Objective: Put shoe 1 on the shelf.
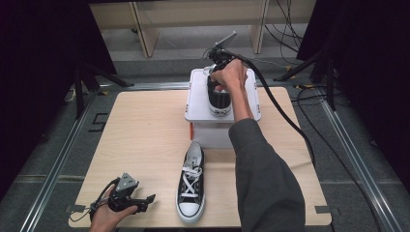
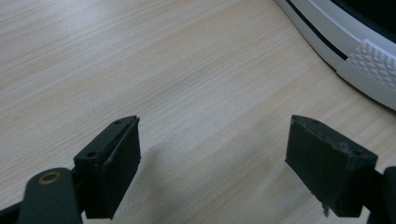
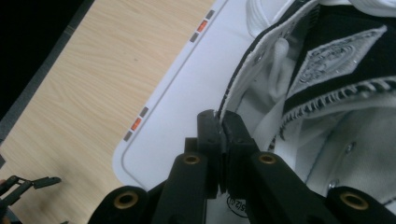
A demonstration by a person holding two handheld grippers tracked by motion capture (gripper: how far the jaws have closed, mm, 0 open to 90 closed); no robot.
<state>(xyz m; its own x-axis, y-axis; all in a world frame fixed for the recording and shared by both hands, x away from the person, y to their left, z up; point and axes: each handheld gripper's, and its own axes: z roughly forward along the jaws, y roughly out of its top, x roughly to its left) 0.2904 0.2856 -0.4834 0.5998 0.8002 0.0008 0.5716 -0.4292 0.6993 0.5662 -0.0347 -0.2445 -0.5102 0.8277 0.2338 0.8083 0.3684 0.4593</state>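
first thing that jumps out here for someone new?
The right gripper, reached to the far side of the table, is pinched shut on the collar of a black shoe sitting on a white platform. Its mate lies on the wooden table near the front edge, beside the open left gripper.

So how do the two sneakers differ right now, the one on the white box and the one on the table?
The sneaker on the white box sits raised on the white box, while the sneaker on the table lies flat on the wooden table. The right gripper pinches the boxed one's collar edge; the open left gripper rests apart from the other. Both are black canvas with white soles.
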